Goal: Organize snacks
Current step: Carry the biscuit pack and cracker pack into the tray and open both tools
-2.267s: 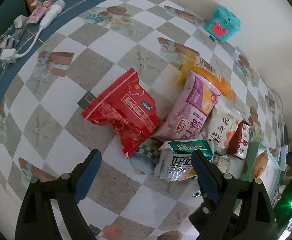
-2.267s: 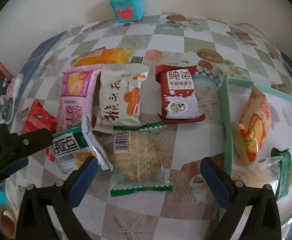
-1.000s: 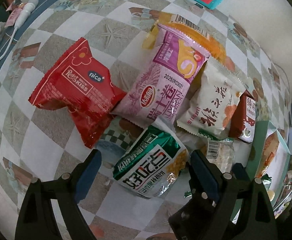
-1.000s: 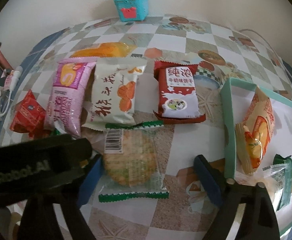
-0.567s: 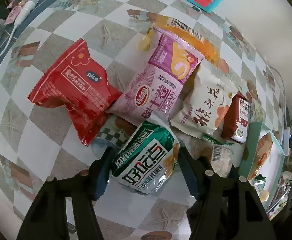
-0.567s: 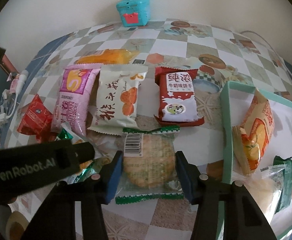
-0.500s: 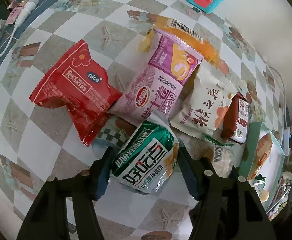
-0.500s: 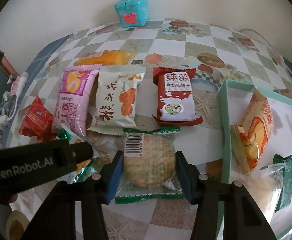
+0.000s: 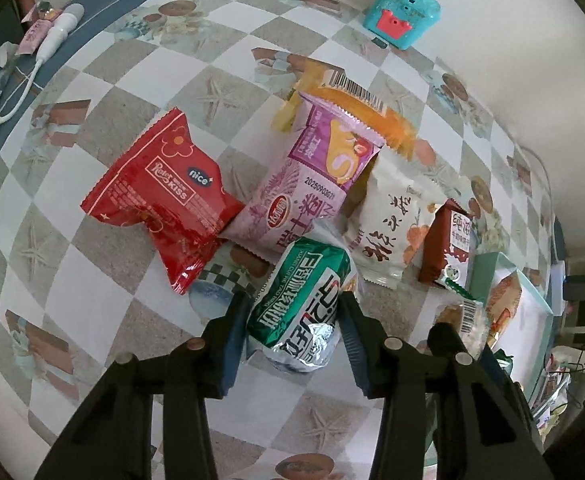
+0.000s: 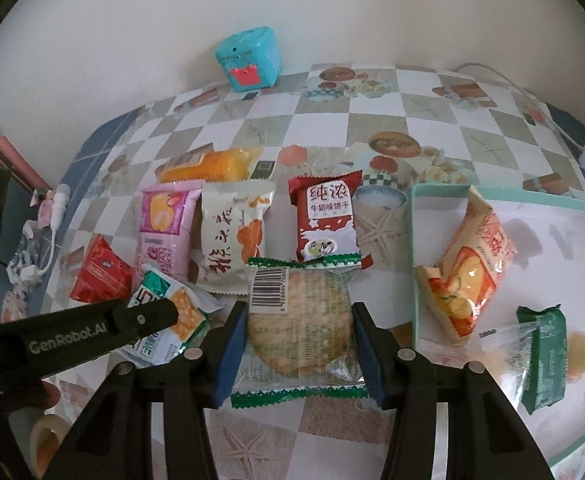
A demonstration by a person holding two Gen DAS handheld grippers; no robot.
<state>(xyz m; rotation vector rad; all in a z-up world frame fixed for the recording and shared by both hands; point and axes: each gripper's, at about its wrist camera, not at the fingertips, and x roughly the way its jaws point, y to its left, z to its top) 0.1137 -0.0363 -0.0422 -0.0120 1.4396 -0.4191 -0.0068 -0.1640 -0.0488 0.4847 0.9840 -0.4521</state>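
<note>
My left gripper (image 9: 294, 316) is shut on a green and silver snack bag (image 9: 300, 312), lifted a little off the checked tablecloth; the same bag (image 10: 164, 312) shows in the right wrist view under the left gripper's arm. My right gripper (image 10: 298, 330) is shut on a clear packet with a round cracker (image 10: 298, 320), its blue pads pressing both sides. A mint-green tray (image 10: 414, 264) at the right holds an orange bag (image 10: 468, 276) and a green-edged packet (image 10: 542, 356).
On the cloth lie a red bag (image 9: 164, 196), a pink bag (image 9: 308, 184), an orange-yellow pack (image 9: 356, 108), a white bag (image 9: 388, 228) and a dark red biscuit pack (image 10: 326, 216). A teal box (image 10: 248, 58) stands by the wall. White cables (image 9: 24, 80) lie far left.
Both grippers closed on their packets, the left on the green bag and the right on the cracker packet, and both have risen, so the table looks farther away.
</note>
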